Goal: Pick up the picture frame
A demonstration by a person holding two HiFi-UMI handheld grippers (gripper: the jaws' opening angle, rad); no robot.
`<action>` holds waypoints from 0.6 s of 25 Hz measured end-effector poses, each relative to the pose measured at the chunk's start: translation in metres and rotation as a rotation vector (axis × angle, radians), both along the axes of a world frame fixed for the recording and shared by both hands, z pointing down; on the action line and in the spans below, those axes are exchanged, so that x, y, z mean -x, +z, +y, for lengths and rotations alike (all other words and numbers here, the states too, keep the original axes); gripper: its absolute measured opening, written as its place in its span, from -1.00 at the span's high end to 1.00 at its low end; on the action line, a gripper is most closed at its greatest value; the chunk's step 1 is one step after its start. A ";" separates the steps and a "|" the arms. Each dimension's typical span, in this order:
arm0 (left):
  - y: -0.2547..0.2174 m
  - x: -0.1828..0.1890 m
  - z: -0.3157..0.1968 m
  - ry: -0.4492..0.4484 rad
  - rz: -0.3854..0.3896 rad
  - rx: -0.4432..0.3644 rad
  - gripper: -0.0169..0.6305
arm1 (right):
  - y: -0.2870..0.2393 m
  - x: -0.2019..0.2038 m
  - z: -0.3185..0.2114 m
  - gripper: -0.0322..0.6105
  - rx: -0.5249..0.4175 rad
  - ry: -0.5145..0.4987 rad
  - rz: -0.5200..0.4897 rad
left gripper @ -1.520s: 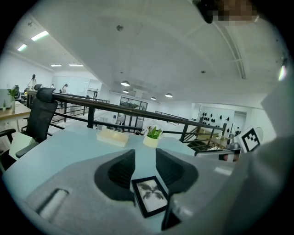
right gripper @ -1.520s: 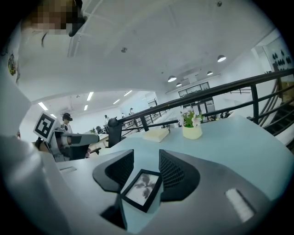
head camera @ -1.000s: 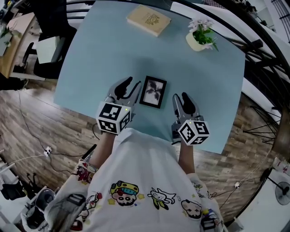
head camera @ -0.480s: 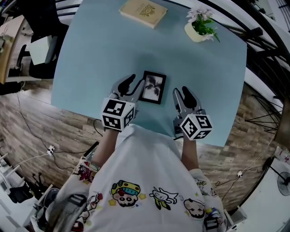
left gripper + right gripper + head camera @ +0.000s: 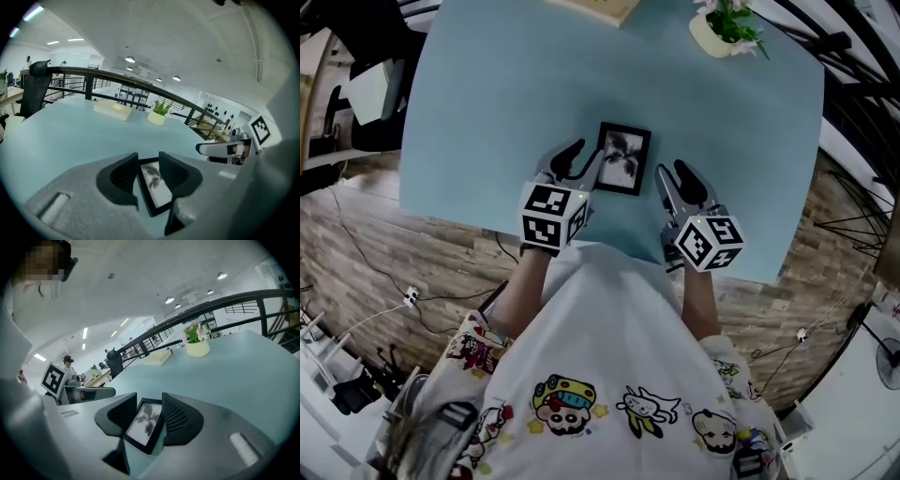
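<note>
Picture frame [image 5: 623, 159] lies flat, face up, on pale blue worktop [image 5: 487, 112], toward the near edge, black border round a grey flower print

Left gripper [image 5: 581, 161] at the frame's 9 o'clock, jaw tips over or just at its left border, cannot tell if touching. Right gripper [image 5: 672, 173] at the frame's 4 o'clock, just beside it, a strip of worktop between

Both pairs of jaws apart, clamped on nothing. In each gripper view the frame shows through the gap between the jaws, lying ahead on the worktop, pads not pressing it

Plant pot [image 5: 727, 28] at the frame's 1 o'clock, well apart. Book [image 5: 600, 7] at 12 o'clock, cut by the top edge

Handling, my guess: light, stiff and thin, front probably glass, so fragile and slick. Lying flat gives little edge to catch. Best hold is the black border on the 9 and 3 o'clock sides, one gripper each, or tip one side up and pinch the border, keeping pads off the glazed middle. Squeeze gently, it may slide on the smooth worktop
</note>
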State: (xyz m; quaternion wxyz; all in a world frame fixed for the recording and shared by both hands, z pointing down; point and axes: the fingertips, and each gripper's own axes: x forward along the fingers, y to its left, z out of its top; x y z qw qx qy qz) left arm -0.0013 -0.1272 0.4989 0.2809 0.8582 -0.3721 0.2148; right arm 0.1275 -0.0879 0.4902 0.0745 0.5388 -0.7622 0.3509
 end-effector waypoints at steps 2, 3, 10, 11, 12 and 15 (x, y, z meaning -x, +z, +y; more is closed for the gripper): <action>0.012 0.000 -0.001 -0.005 -0.011 0.028 0.54 | 0.009 0.004 0.000 0.39 0.019 -0.004 -0.006; 0.017 0.000 -0.001 -0.007 -0.014 0.040 0.54 | 0.013 0.006 0.000 0.39 0.028 -0.008 -0.007; 0.048 -0.008 -0.002 0.009 -0.036 0.097 0.54 | 0.041 0.011 -0.003 0.39 0.084 -0.005 -0.030; 0.052 -0.009 -0.001 0.011 -0.039 0.105 0.54 | 0.045 0.011 -0.003 0.38 0.090 -0.002 -0.034; 0.057 -0.011 0.000 0.014 -0.043 0.113 0.54 | 0.048 0.011 -0.003 0.39 0.096 -0.001 -0.038; 0.071 -0.013 0.003 0.023 -0.060 0.136 0.54 | 0.057 0.012 -0.003 0.39 0.111 0.005 -0.053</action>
